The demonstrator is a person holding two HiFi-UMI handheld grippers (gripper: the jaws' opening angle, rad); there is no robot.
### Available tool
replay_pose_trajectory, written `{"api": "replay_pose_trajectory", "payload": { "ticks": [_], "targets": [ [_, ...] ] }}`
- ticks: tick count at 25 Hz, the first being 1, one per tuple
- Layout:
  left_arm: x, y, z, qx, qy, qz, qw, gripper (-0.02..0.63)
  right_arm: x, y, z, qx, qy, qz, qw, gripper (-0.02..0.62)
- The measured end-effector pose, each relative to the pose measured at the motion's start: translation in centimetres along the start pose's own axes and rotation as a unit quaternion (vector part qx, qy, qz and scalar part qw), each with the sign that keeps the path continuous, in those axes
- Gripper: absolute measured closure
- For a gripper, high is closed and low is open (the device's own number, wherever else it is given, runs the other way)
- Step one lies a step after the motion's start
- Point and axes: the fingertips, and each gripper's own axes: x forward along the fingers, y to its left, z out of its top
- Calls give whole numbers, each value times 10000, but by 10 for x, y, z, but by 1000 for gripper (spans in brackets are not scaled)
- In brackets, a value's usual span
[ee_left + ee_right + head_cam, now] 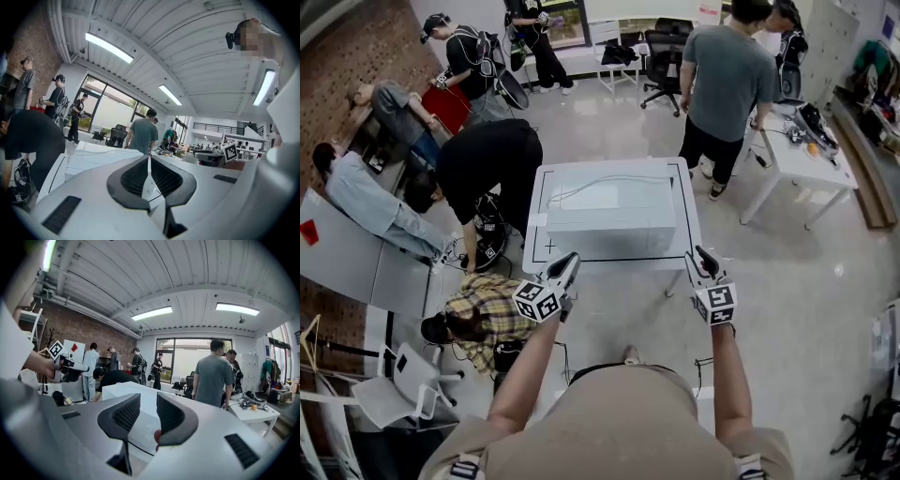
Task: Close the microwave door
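Note:
The white microwave (609,217) stands on a white table (542,187) in the head view; from above I cannot see its door. My left gripper (573,257) hovers at the table's near edge, left of the microwave's front, its jaws shut with nothing between them (149,161). My right gripper (701,251) is held off the table's near right corner. Its jaws stand a little apart and empty (148,401). The microwave (129,392) lies ahead of the right gripper and also shows beyond the left gripper as a white box (101,152).
A person in a grey T-shirt (727,84) stands behind the table's far right corner. A person in black (487,159) bends at its left side. Someone in a plaid shirt (483,314) crouches near my left arm. A white desk (802,155) stands to the right.

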Motion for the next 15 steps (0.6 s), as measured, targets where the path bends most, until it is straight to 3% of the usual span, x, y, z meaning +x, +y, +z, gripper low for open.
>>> {"api": "replay_pose_trajectory", "payload": {
  "ticks": [15],
  "targets": [
    [0,3,0,-29,8,-9,10000,600,4,0,1,-177,-38,-2,9998,500]
  ]
}}
